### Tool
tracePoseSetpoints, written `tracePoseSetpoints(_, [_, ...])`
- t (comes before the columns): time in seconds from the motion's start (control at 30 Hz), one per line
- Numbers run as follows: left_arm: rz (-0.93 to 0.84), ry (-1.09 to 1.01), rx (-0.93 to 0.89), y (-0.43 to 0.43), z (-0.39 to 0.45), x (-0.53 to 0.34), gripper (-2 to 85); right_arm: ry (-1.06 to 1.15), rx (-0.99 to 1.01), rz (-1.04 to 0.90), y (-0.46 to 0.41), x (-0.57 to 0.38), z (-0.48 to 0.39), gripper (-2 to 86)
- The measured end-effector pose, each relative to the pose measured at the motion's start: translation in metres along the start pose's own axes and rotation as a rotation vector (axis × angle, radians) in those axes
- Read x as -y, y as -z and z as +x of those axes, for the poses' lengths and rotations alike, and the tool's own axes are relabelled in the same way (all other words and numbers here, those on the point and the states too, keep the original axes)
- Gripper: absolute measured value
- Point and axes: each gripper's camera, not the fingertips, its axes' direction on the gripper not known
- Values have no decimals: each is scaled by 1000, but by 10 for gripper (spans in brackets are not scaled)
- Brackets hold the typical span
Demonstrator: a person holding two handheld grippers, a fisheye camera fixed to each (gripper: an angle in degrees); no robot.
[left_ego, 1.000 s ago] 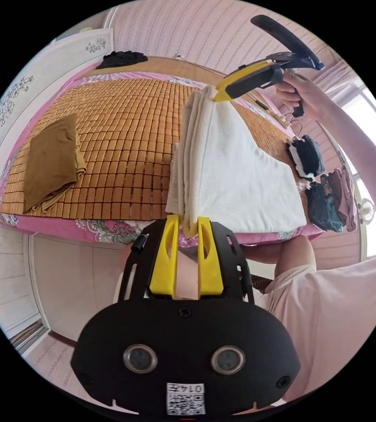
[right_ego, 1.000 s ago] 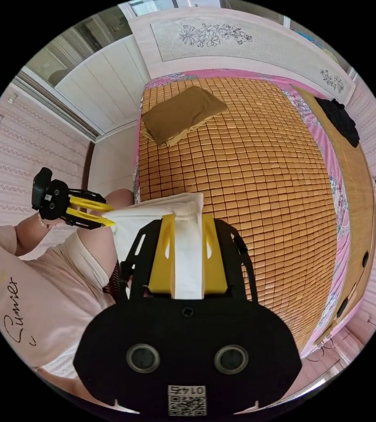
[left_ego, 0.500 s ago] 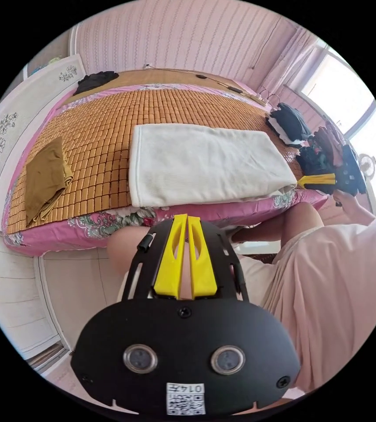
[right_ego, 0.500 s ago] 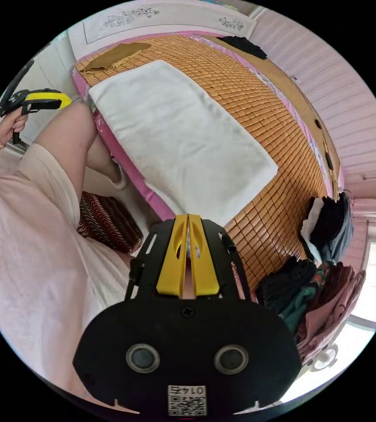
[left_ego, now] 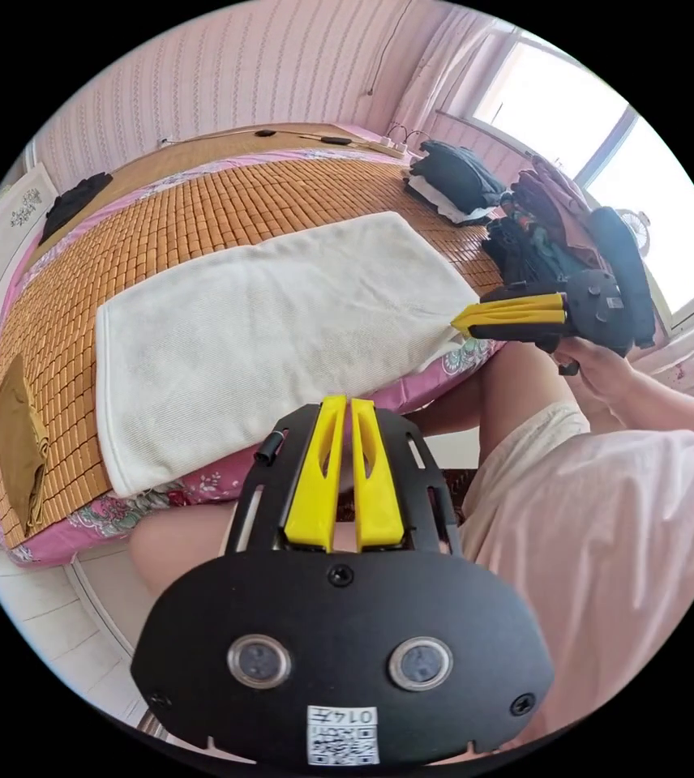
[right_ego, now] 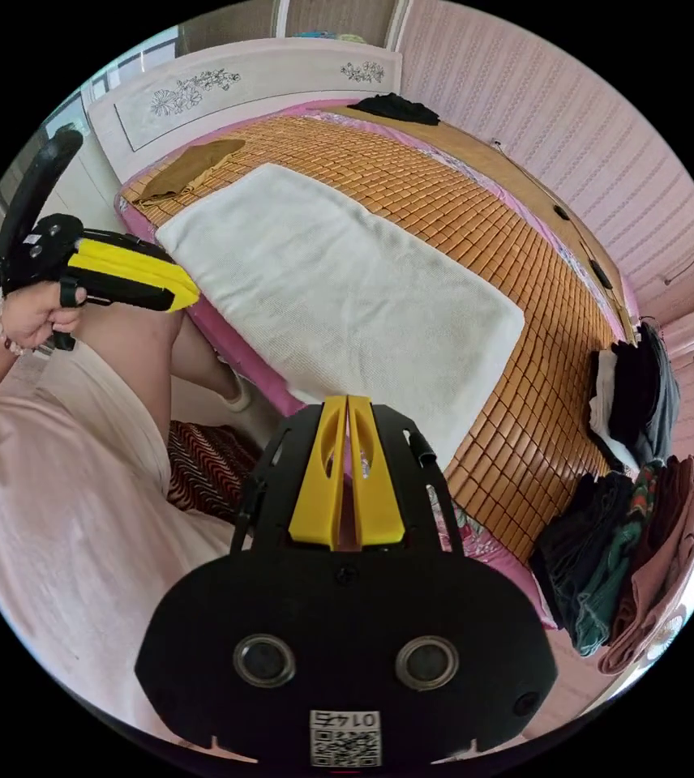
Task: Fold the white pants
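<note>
A QR-type tag is seen under each camera housing; its digits aren't given here. The white pants are laid flat, folded, on the bamboo mat near the bed's edge. The left gripper is held off the bed over a knee, jaws closed, nothing gripped. The right gripper is held w/ tips at the pants' corner, jaws pressed together; contact can't be told. One brown garment and 2 clothes piles are counted.
</note>
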Motion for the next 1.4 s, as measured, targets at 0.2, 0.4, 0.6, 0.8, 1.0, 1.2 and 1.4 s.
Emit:
tracePoseSetpoints(0.2, [-103,-55,71,-57,7,28,-8,68,7,-174,-37,50,-18,-10])
tracePoseSetpoints(0.4, [-209,-62,82,-115,2,31,-9,123,-94,-185,-76,55,-44,-10])
tracePoseSetpoints(0.6, [-63,-106,88,-84,3,41,-10,269,-7,-157,-37,100,-33,-10])
tracePoseSetpoints(0.8, [-52,-101,108,-115,-3,82,-10,276,-14,-191,-57,213,-7,-9])
tracePoseSetpoints(1.0, [-123,-227,79,-169,-15,90,-10,155,97,-364,-132,261,1,-6])
tracePoseSetpoints(1.2, [-65,-307,138,-153,-20,99,-10,322,-31,-355,-112,292,-14,-9])
tracePoseSetpoints(1.4, [-211,-351,78,-204,-26,114,-10,256,7,-436,-151,340,-2,-8])
